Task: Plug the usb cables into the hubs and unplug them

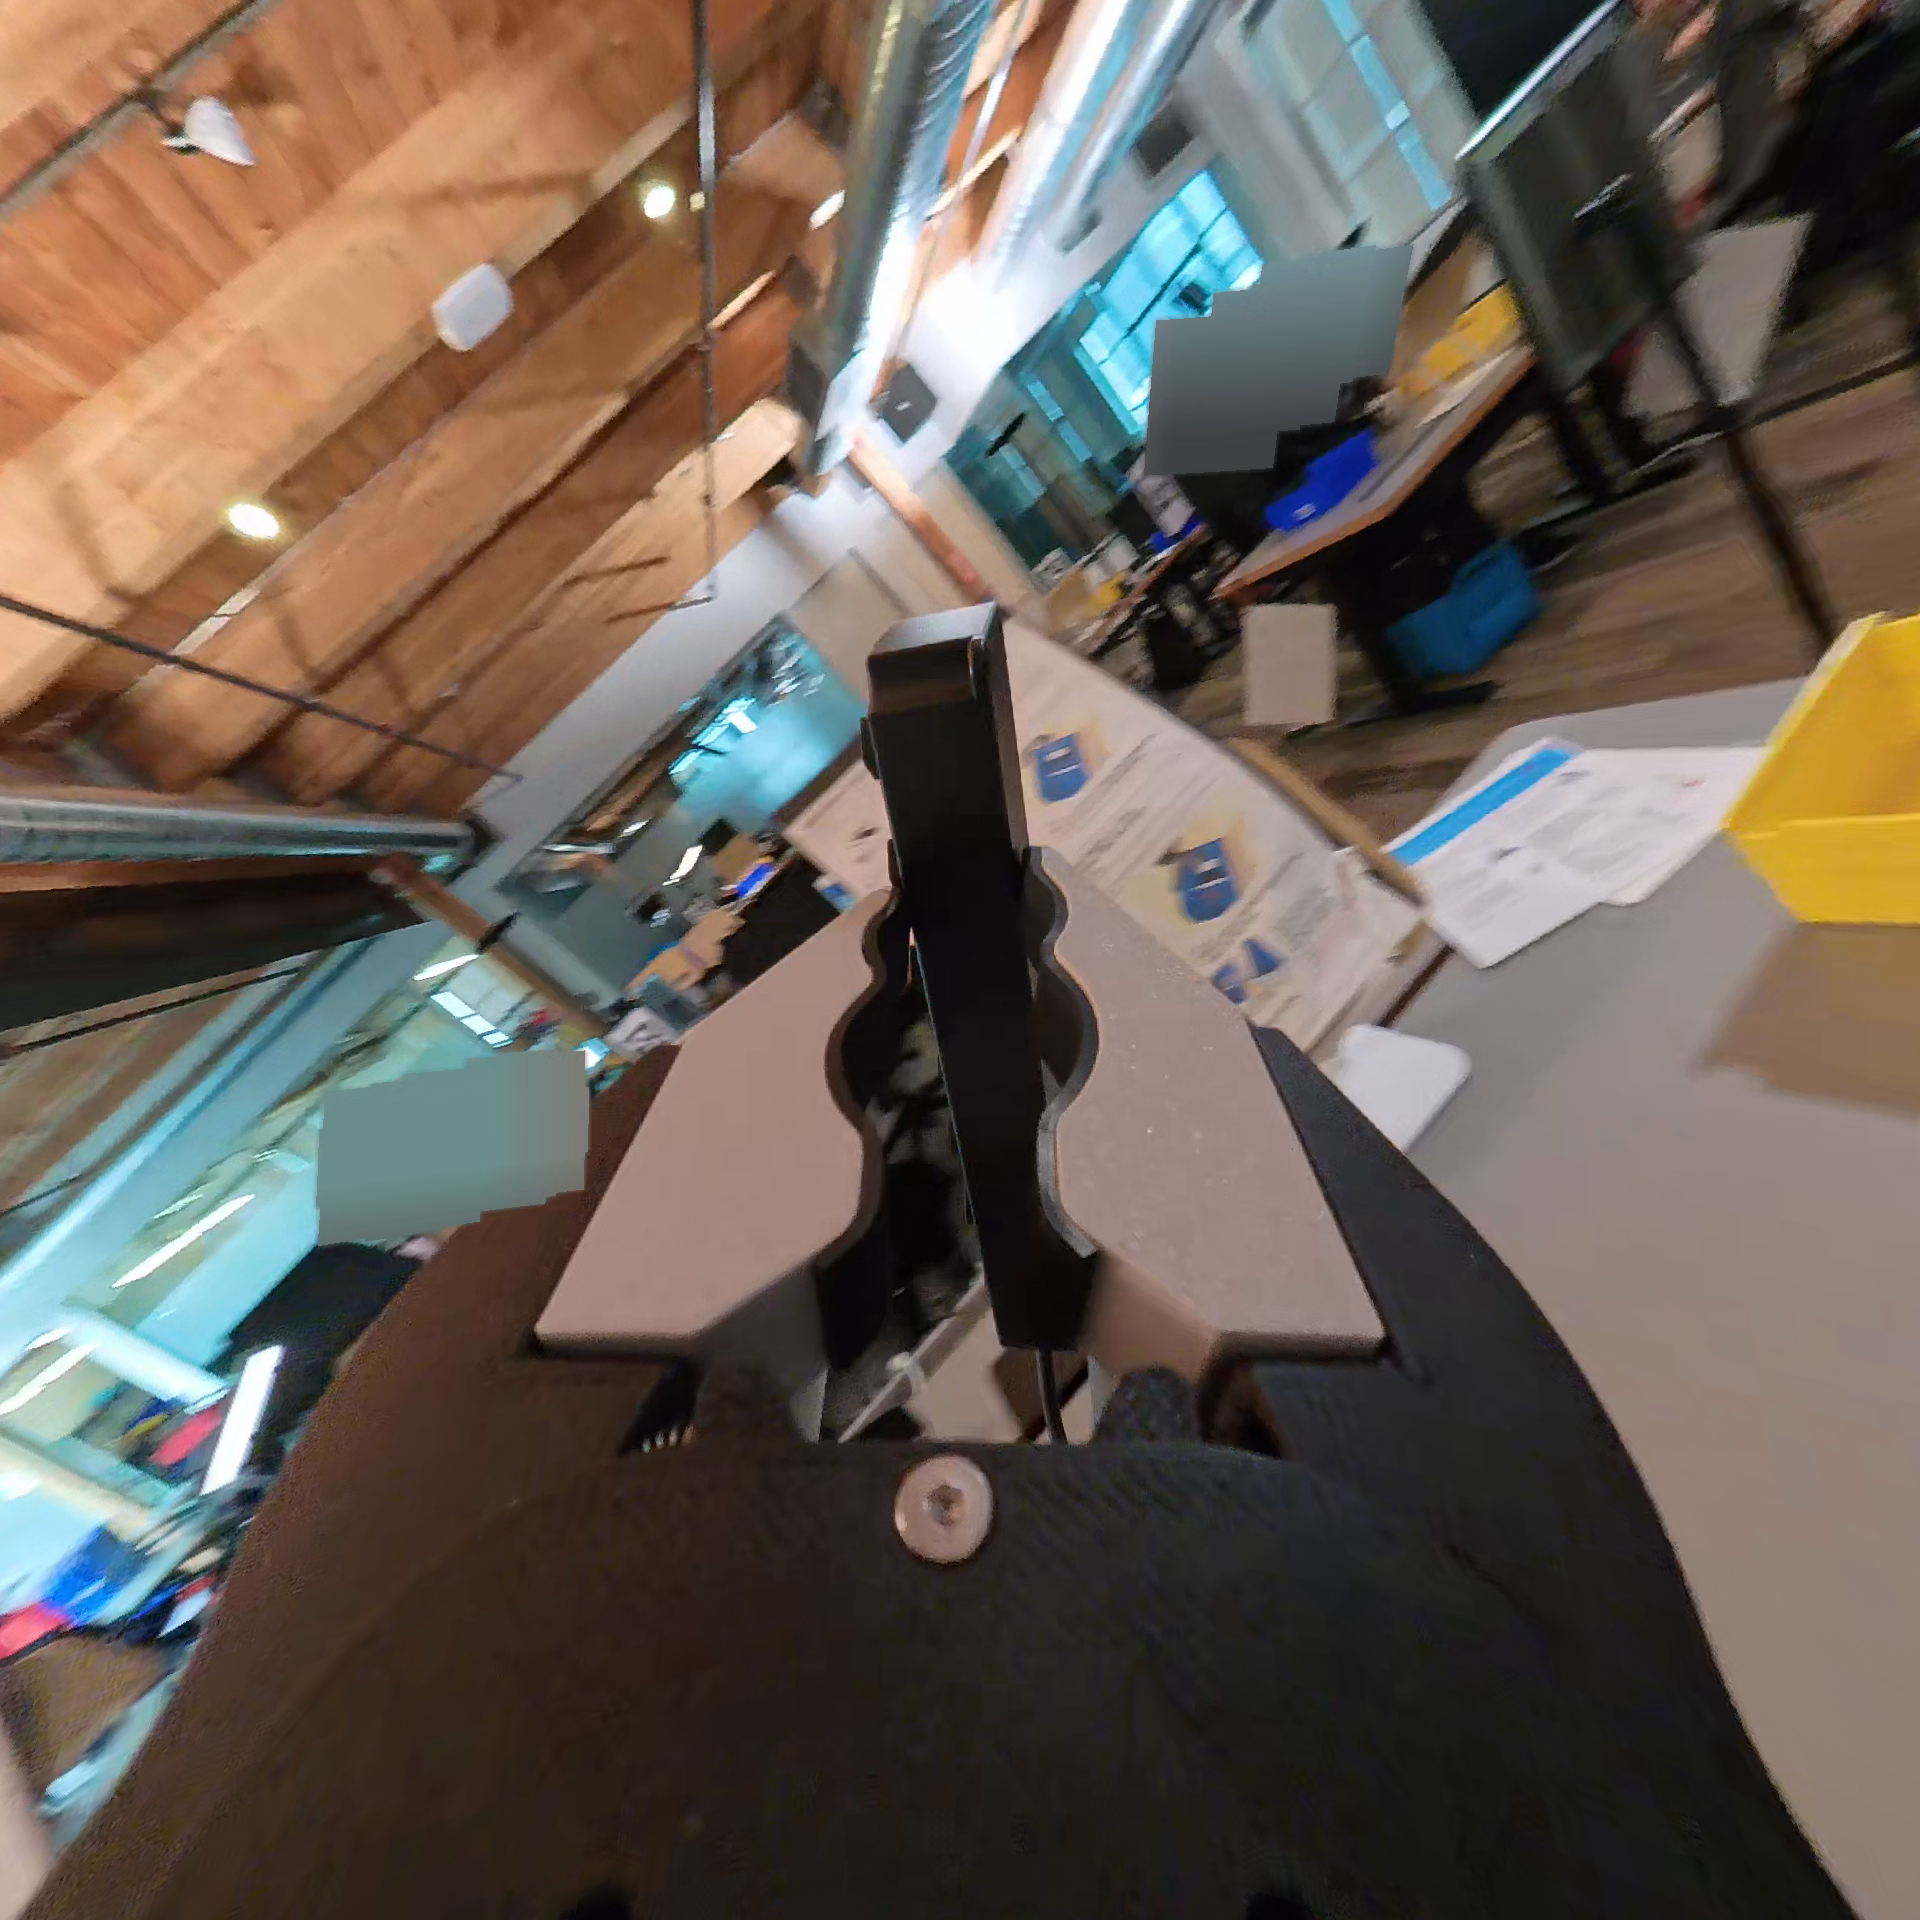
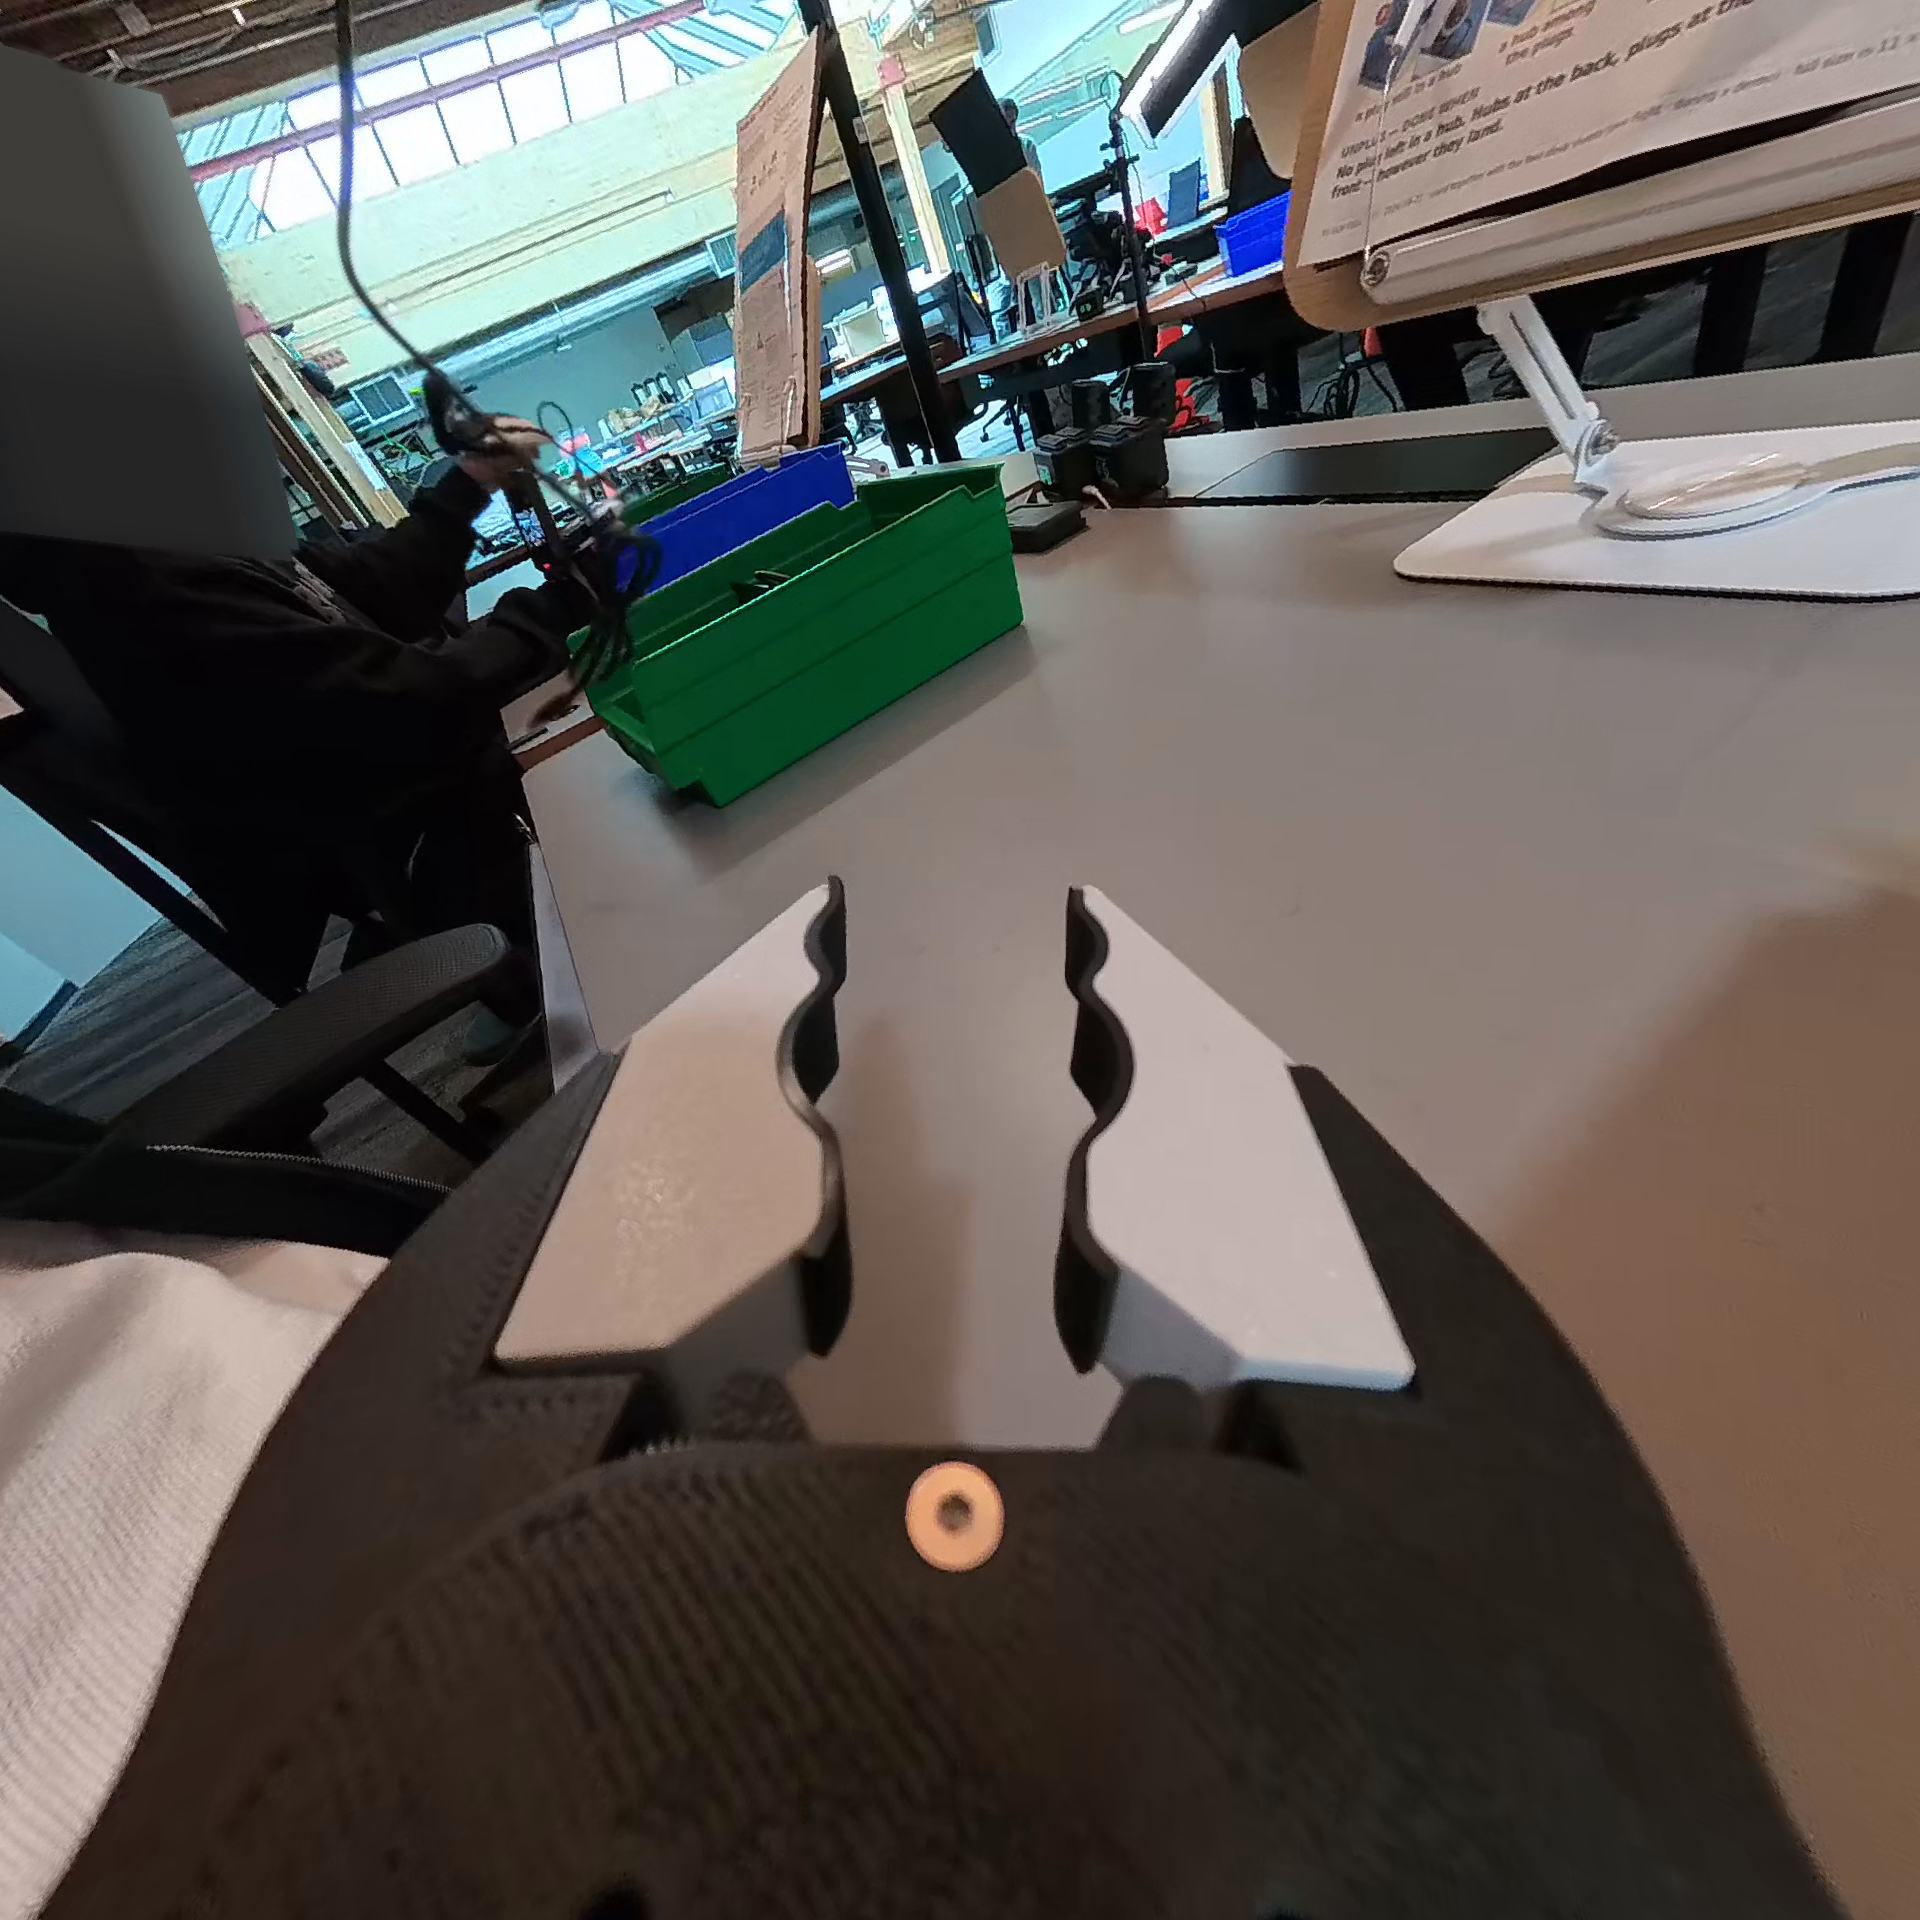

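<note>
The left gripper (image 1: 961,935) clamps a black hub (image 1: 961,883) between its grey fingers (image 1: 1143,1091), the hub jutting past the tips, tilted up off the grey table (image 1: 1662,1195). The right gripper (image 2: 951,904) hovers over the table (image 2: 1351,779), jaws apart and empty, a green bin (image 2: 831,644) well ahead.

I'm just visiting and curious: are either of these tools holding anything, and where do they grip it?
The left tool clamps a black hub around its lower half, its cable end. The right tool holds nothing.
</note>
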{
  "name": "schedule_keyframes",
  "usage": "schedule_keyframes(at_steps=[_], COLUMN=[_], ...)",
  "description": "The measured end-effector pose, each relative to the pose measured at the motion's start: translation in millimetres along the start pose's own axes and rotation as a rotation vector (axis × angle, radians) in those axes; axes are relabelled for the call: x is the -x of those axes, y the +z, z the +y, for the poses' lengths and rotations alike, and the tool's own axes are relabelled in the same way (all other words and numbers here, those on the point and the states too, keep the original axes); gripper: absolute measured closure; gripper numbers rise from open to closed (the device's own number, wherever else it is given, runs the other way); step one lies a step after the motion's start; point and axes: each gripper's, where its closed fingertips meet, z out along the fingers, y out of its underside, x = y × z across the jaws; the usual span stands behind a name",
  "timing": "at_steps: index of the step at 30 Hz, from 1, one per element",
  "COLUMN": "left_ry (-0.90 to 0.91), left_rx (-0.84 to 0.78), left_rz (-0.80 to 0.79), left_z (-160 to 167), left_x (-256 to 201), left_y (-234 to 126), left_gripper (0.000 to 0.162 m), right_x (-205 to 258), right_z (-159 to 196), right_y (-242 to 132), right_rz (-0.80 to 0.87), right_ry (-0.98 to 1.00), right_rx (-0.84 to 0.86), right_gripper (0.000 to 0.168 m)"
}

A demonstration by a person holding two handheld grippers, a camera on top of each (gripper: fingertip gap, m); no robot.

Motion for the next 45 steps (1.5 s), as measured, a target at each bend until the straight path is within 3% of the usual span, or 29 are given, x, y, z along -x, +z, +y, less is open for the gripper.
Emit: schedule_keyframes(at_steps=[5,9,12,15,19,24,27,31,34,38,42,45], left_ry=[-0.214,-0.285,-0.328,-0.411,-0.535,-0.568,-0.603,-0.557,-0.669,-0.917,-1.119,-1.232], left_rx=[-0.125,-0.172,-0.172,-0.180,-0.176,-0.148,-0.151,-0.152,-0.127,-0.130,-0.141,-0.150], left_rz=[0.203,0.256,0.248,0.211,0.240,0.265,0.266,0.323,0.386,0.609,0.900,1.044], left_z=[-9,4,22,38,45,49,52,65,79,88,87,84], left_x=[-82,-143,-188,-223,-264,-300,-305,-316,-322,-332,-351,-366], left_y=[27,52,68,77,74,60,54,58,65,65,53,45], left_gripper=[0.140,0.141,0.141,0.142,0.142,0.141,0.142,0.138,0.113,0.093,0.088,0.087], right_x=[4,8,-6,-2,24,34,29,20,12,29,69,95], right_z=[-4,-11,-31,-61,-84,-82,-77,-65,-57,-58,-34,-33], right_y=[-2,-4,-13,-23,3,54,63,60,51,29,5,-8], right_rz=[-0.005,0.010,0.180,0.310,0.337,0.259,0.244,0.195,0.067,-0.341,-0.719,-0.958], right_ry=[-0.039,-0.087,-0.234,-0.380,-0.452,-0.293,-0.324,-0.364,-0.247,0.049,0.093,0.237], right_rx=[-0.004,-0.044,-0.120,-0.231,-0.306,-0.278,-0.232,-0.173,-0.176,-0.205,-0.036,-0.002], right_gripper=[0.122,0.117,0.087,0.076,0.079,0.090,0.113,0.114,0.114,0.115,0.114,0.115])
